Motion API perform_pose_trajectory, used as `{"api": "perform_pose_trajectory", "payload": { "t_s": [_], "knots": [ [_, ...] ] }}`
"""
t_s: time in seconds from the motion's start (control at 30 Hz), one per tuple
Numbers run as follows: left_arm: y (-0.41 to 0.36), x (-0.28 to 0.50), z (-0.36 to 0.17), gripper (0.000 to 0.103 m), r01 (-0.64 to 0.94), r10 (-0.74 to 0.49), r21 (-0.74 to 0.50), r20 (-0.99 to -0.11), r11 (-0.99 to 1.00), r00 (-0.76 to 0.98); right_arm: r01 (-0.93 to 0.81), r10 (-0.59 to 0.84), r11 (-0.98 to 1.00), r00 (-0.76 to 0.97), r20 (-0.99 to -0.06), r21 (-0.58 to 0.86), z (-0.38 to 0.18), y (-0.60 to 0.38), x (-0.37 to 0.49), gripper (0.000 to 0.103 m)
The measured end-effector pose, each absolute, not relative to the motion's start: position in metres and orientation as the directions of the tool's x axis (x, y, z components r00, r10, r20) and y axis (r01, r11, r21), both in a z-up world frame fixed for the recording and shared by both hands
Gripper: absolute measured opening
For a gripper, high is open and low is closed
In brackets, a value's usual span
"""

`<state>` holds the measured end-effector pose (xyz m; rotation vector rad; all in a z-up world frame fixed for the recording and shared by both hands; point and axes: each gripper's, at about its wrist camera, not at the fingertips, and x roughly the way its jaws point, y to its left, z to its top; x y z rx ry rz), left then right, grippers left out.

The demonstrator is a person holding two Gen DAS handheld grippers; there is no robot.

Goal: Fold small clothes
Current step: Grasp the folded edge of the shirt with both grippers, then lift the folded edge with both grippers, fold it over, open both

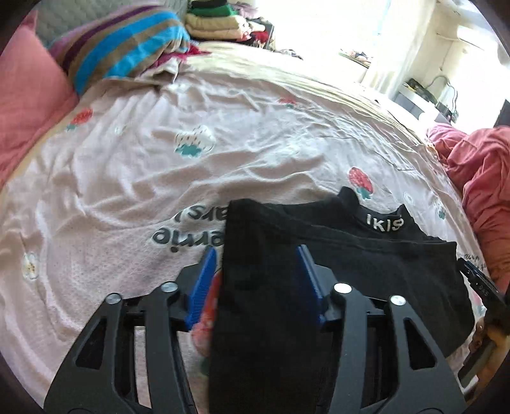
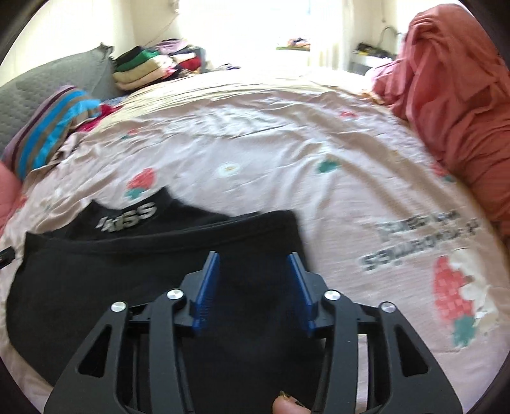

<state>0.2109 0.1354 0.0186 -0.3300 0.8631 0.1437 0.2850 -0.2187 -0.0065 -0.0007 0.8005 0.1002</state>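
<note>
A small black garment [image 1: 366, 254] lies partly folded on the bed, its collar with white lettering [image 1: 384, 220] pointing away from me. My left gripper [image 1: 256, 259] is open over the garment's left folded flap. That flap runs between the blue pads [image 1: 208, 267], and bare sheet shows beside the left pad. In the right wrist view the same garment [image 2: 127, 254] spreads to the left. My right gripper [image 2: 253, 262] stands open above its right part, the pads [image 2: 296, 270] apart and pressing on nothing. A fingertip [image 2: 287, 404] shows at the bottom edge.
The bed carries a pale pink sheet [image 1: 159, 159] printed with strawberries. A pink pillow [image 1: 28, 105] and a striped blanket [image 1: 127, 54] lie far left. A stack of folded clothes [image 1: 216, 22] sits at the back. A heap of pink bedding [image 2: 462, 95] rises on the right.
</note>
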Motion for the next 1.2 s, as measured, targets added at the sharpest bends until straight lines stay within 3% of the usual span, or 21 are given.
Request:
{"api": "perform_pose_trajectory", "payload": {
  "t_s": [0.27, 0.3, 0.33, 0.4, 0.43, 0.57, 0.8, 1.2],
  "knots": [
    [0.142, 0.217, 0.001, 0.056, -0.238, -0.064, -0.27, -0.776, 0.933, 0.627, -0.065, 0.076, 0.997, 0.631, -0.772, 0.045, -0.027, -0.234, 0.306, 0.052],
    [0.141, 0.218, -0.003, 0.056, -0.242, -0.058, -0.262, -0.782, 0.934, 0.621, -0.065, 0.074, 0.997, 0.633, -0.771, 0.043, -0.029, -0.233, 0.306, 0.05],
    [0.14, 0.217, -0.005, 0.055, -0.246, -0.054, -0.258, -0.785, 0.934, 0.617, -0.071, 0.087, 0.996, 0.631, -0.77, 0.054, -0.03, -0.233, 0.307, 0.036],
    [0.139, 0.217, -0.01, 0.031, -0.245, -0.053, -0.256, -0.785, 0.935, 0.617, -0.083, 0.113, 0.994, 0.635, -0.765, 0.077, -0.032, -0.232, 0.306, 0.025],
    [0.137, 0.217, -0.012, 0.025, -0.237, -0.057, -0.254, -0.785, 0.938, 0.617, -0.091, 0.116, 0.993, 0.643, -0.757, 0.075, -0.031, -0.231, 0.304, 0.016],
    [0.132, 0.215, -0.008, 0.005, -0.213, -0.034, -0.219, -0.769, 0.952, 0.639, -0.112, 0.115, 0.992, 0.676, -0.728, 0.053, -0.024, -0.228, 0.295, 0.011],
    [0.136, 0.211, 0.029, 0.003, -0.191, -0.014, -0.225, -0.679, 0.955, 0.734, -0.087, 0.17, 0.983, 0.744, -0.646, 0.159, 0.009, -0.248, 0.291, 0.011],
    [0.134, 0.23, -0.001, 0.004, -0.211, 0.027, -0.156, -0.743, 0.965, 0.669, -0.009, 0.132, 0.985, 0.692, -0.71, 0.175, -0.029, -0.249, 0.31, 0.011]
  ]
}}
